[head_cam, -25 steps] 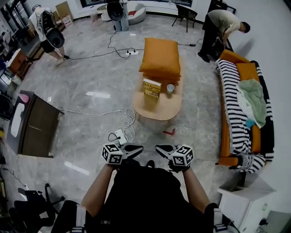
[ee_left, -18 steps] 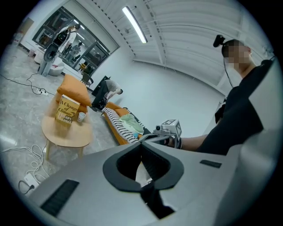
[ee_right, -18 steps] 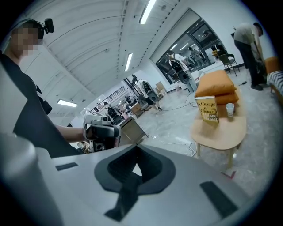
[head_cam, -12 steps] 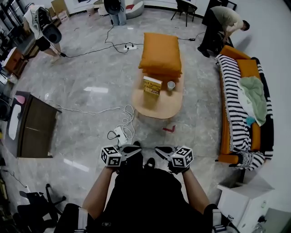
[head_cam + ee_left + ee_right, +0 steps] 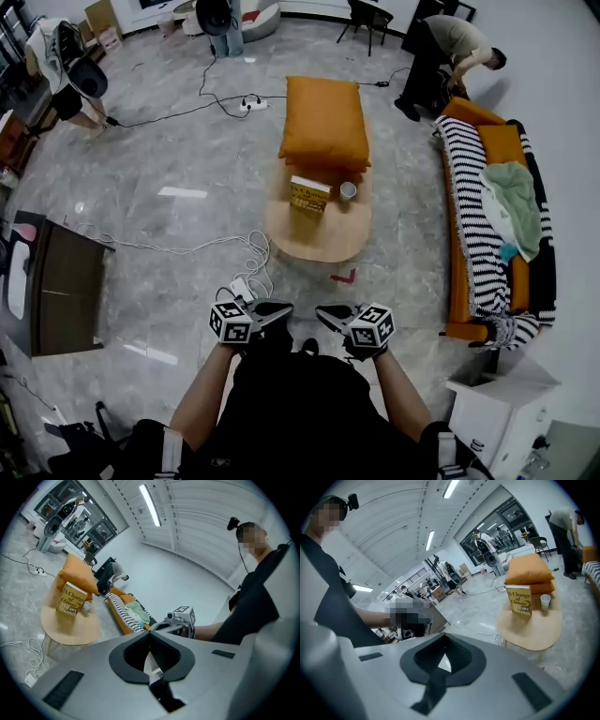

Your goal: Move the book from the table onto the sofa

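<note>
The yellow book [image 5: 309, 195] stands upright on the oval wooden table [image 5: 314, 246], beside a white cup [image 5: 348, 190] and in front of stacked orange cushions [image 5: 323, 122]. The striped sofa [image 5: 473, 216] runs along the right wall with a green cloth on it. My left gripper [image 5: 284, 307] and right gripper [image 5: 323, 310] are held side by side over the floor, well short of the table, both shut and empty. The left gripper view shows the book [image 5: 70, 603] far off at left; in the right gripper view the book [image 5: 520, 600] stands at right.
White cables and a power strip [image 5: 240, 287] lie on the floor between me and the table. A dark cabinet [image 5: 56, 281] stands at left, a white box [image 5: 497, 403] at lower right. A person [image 5: 450, 52] bends over at the sofa's far end; another person [image 5: 61, 61] is far left.
I have walked toward the table: it, the book and the floor cables sit closer in the head view. Both grippers came along, still shut and side by side.
</note>
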The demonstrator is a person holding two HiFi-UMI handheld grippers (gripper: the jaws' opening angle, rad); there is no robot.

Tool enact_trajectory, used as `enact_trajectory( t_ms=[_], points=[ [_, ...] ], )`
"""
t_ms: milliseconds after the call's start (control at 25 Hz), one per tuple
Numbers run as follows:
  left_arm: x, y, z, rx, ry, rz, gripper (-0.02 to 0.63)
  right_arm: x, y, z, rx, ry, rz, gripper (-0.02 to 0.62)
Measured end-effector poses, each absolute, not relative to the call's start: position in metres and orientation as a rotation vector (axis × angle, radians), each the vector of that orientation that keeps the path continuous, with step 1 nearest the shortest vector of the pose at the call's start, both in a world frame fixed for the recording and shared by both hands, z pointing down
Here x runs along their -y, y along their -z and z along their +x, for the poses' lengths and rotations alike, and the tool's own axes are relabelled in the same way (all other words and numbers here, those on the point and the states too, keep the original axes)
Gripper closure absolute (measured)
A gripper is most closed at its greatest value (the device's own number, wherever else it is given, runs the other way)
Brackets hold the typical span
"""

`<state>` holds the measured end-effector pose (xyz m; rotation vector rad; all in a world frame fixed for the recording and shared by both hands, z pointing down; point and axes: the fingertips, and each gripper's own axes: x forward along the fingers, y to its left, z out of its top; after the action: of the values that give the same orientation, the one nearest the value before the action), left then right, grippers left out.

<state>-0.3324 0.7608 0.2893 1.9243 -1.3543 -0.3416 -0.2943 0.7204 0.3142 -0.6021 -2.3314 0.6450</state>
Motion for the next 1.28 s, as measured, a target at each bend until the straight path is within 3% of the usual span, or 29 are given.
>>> enact_trajectory(
  t_ms=[400,1280],
  points=[
    [-0.743,-0.299,-0.402,1.228,0.259,2.001,0.595,-0.711,-0.311,-0.362,2.402,-0.66,-0.478,0.588],
    [-0.691,-0.322,-0.456,1.304,0.286,1.898,0.595,-0.644,-0.335,-0.411,2.333,-0.677,-0.565,0.588]
  ],
)
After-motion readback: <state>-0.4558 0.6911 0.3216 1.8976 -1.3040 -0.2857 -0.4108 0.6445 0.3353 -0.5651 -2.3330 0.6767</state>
